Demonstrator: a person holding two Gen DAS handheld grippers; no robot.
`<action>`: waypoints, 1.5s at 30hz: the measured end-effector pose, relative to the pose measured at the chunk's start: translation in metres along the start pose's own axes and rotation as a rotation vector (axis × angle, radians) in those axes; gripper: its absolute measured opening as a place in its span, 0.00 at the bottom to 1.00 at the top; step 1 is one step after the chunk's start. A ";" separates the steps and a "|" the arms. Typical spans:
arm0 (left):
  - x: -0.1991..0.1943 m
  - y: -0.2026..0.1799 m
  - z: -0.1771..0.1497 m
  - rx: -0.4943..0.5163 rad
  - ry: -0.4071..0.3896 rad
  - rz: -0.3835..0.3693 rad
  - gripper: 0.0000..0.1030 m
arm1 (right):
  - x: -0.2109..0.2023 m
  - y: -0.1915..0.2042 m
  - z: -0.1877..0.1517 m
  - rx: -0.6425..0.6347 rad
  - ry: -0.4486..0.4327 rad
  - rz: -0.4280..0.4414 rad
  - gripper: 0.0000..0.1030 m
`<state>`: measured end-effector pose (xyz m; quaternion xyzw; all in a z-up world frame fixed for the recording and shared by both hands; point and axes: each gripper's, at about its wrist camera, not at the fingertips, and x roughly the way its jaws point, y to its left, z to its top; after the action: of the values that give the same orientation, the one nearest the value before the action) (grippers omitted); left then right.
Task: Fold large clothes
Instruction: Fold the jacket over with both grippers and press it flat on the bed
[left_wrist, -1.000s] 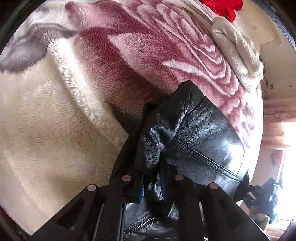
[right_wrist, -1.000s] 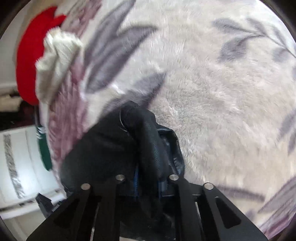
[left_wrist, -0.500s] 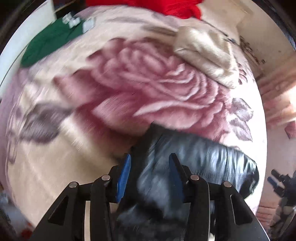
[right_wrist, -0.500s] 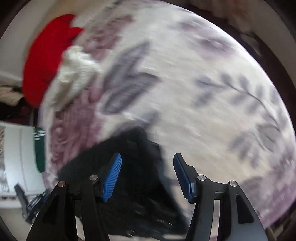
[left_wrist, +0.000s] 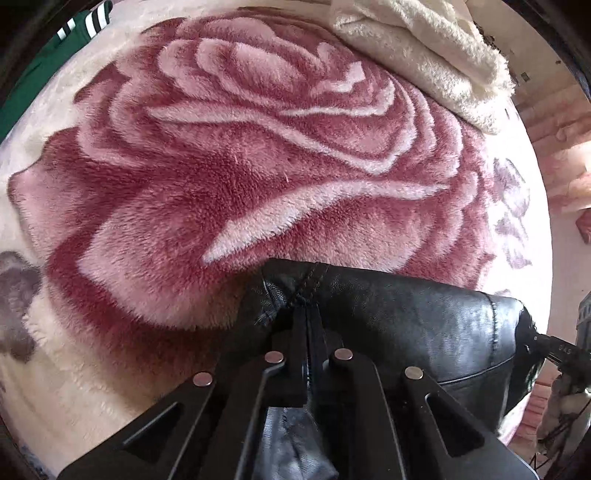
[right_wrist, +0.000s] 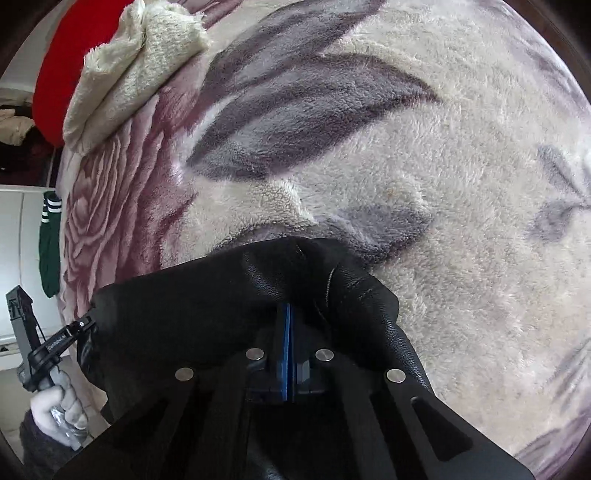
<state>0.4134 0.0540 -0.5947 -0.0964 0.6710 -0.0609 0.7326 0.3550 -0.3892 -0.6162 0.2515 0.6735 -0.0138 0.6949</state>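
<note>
A black leather jacket (left_wrist: 413, 317) lies stretched across the near edge of a rose-patterned fleece blanket (left_wrist: 258, 155). My left gripper (left_wrist: 308, 314) is shut on a seam corner of the jacket. In the right wrist view the same jacket (right_wrist: 207, 295) drapes over my right gripper (right_wrist: 287, 314), whose blue pads are pressed together on a fold of it. Each gripper holds one end, and the jacket spans between them. The left gripper also shows in the right wrist view (right_wrist: 79, 326), clamped on the jacket's far end.
A folded cream fleece garment (left_wrist: 424, 51) lies at the blanket's far side, with a red garment (right_wrist: 59, 70) behind it. A green garment with white stripes (left_wrist: 44, 62) lies at the blanket's edge. A white cabinet (right_wrist: 18, 266) stands beside the bed.
Both grippers opened half a second ago and have shut again on new spots of the jacket. The jacket now lies stretched flatter between them.
</note>
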 end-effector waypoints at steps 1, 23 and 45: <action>-0.010 0.000 -0.001 -0.001 0.003 0.006 0.04 | -0.009 0.003 0.000 0.026 0.012 0.000 0.03; -0.065 -0.023 -0.084 0.034 -0.090 0.199 0.12 | -0.036 -0.024 -0.094 0.076 0.127 0.112 0.48; 0.022 -0.179 -0.058 0.316 -0.033 0.208 0.72 | -0.025 -0.078 -0.007 0.048 0.016 -0.082 0.43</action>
<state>0.3645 -0.1288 -0.5805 0.0889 0.6475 -0.0879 0.7517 0.3188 -0.4624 -0.6181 0.2402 0.6884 -0.0565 0.6820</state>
